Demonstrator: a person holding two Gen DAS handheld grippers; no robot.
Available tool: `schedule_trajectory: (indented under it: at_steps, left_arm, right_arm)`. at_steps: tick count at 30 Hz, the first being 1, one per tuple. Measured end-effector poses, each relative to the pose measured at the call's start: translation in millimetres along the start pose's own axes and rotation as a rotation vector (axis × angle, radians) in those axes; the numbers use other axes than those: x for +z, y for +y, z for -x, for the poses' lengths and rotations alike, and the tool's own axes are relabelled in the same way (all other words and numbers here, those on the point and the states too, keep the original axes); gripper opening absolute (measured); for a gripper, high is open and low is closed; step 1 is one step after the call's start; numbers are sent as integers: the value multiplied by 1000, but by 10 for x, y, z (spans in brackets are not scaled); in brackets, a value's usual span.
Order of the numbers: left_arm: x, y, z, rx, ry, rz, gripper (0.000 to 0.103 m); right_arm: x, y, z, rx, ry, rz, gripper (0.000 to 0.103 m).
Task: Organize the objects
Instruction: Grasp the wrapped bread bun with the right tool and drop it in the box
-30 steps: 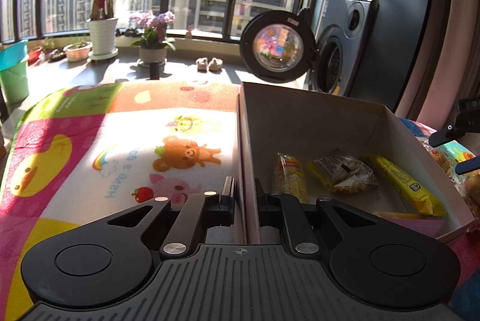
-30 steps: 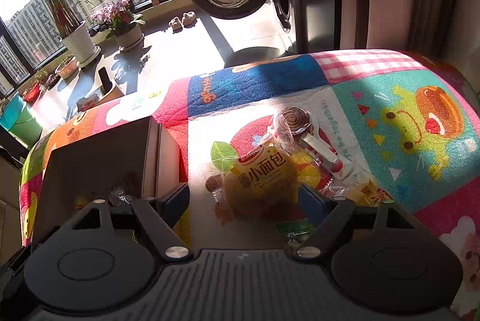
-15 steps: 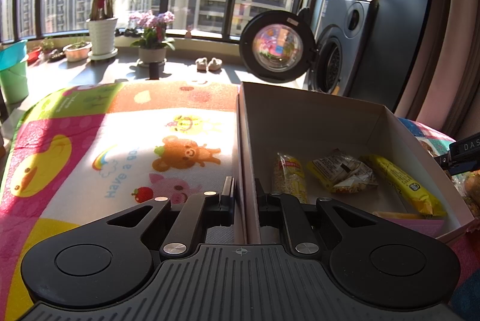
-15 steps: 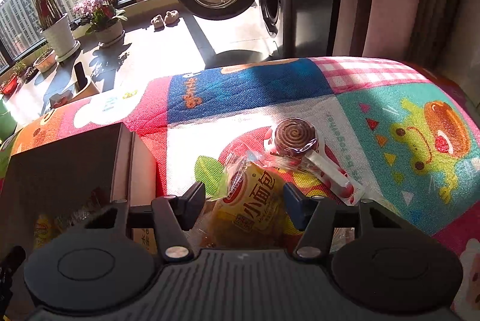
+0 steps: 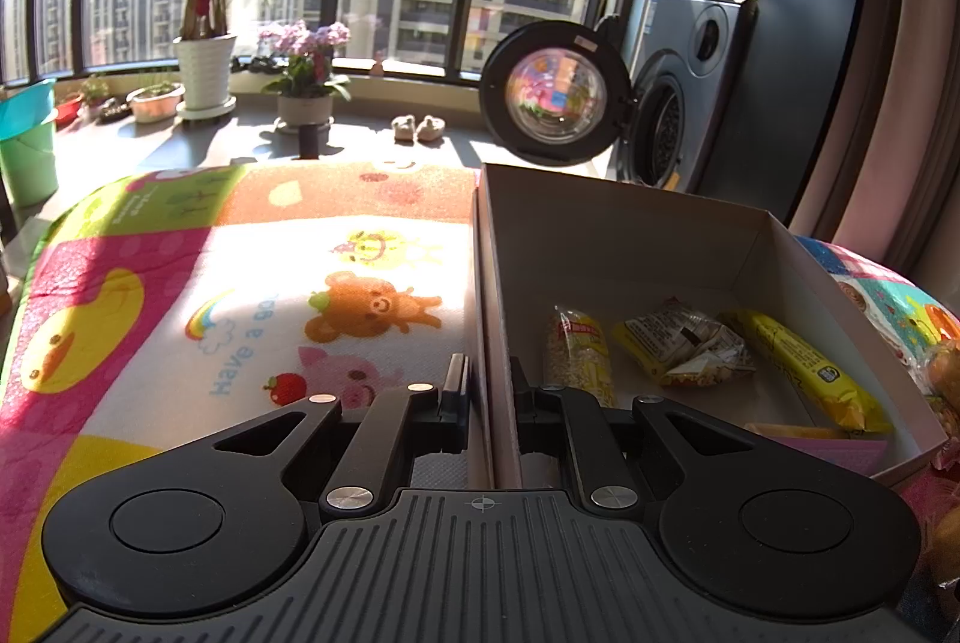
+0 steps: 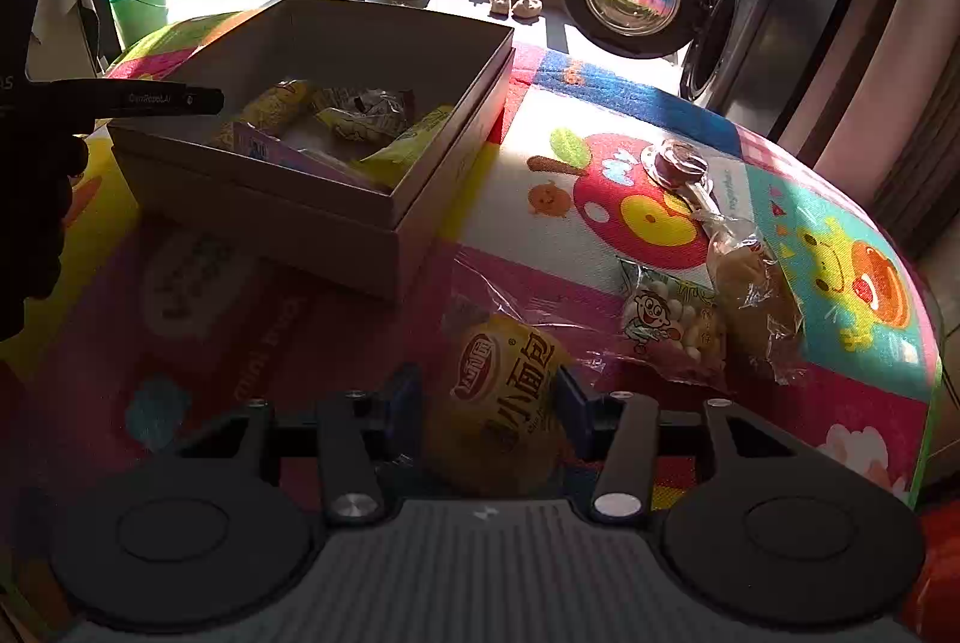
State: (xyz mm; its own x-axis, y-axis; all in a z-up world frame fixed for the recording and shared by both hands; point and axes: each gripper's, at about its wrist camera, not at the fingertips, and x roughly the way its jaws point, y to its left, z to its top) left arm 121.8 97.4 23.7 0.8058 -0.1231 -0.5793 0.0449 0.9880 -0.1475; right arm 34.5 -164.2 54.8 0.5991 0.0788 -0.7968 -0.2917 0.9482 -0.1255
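My left gripper (image 5: 487, 391) is shut on the left wall of a cardboard box (image 5: 630, 217). The box holds several snack packets, among them a yellow bar (image 5: 801, 367) and a crinkled pack (image 5: 678, 343). My right gripper (image 6: 489, 406) is shut on a yellow bread packet (image 6: 504, 391) and holds it above the mat. The box also shows in the right wrist view (image 6: 384, 223), to the upper left. A lollipop (image 6: 678, 163), a cartoon snack bag (image 6: 672, 322) and a wrapped bun (image 6: 750, 295) lie on the mat to the right.
A colourful play mat (image 5: 240, 295) covers the table. The left gripper's body (image 6: 108, 99) reaches in at the left of the right wrist view. Beyond stand an open washing machine (image 5: 558, 93), potted plants (image 5: 204, 60) and a green bucket (image 6: 138, 0).
My right gripper has closed on the bread packet, lifted it off the pile and swung left toward the box. The left gripper has stayed on the box wall.
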Motion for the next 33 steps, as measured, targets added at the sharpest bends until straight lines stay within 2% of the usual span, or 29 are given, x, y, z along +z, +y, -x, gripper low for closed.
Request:
schedule_trajectory:
  at_steps: [5,6,7,9,14,15,16,19,27,33]
  left_arm:
    - [0,0,0,0,0,-1,13]
    - [0,0,0,0,0,-1,13]
    - [0,0,0,0,0,0,13]
    - [0,-1,0,-1,0,0,13]
    - [0,0,0,0,0,0,13]
    - [-1,-1,0,0,0,0,13]
    - [0,-1,0,0,0,0,13]
    - [-1,0,0,0,0,0,13]
    - [-1,-1,0,0,0,0,14]
    - [0,2,0,-1,0,0,14]
  right_arm:
    - [-278,-2,214,-26,7,12,49]
    - [-308,-19,236,-30,3,4,53]
    - [-329,-41,248,-46,-11,-6,66]
    - [-342,-92,245,-71,-27,-42,79]
    - [-320,-244,56,-2,37,-214,78]
    - [-330,-234,25,-1,46,-220,71]
    - [-335,-208,5,-8,47,-214,62]
    - [-328,-108,16,-18,49,-170,56]
    - [-189,149,325,112,42,-118,54]
    - [176,392,641,237,-12,-52,54]
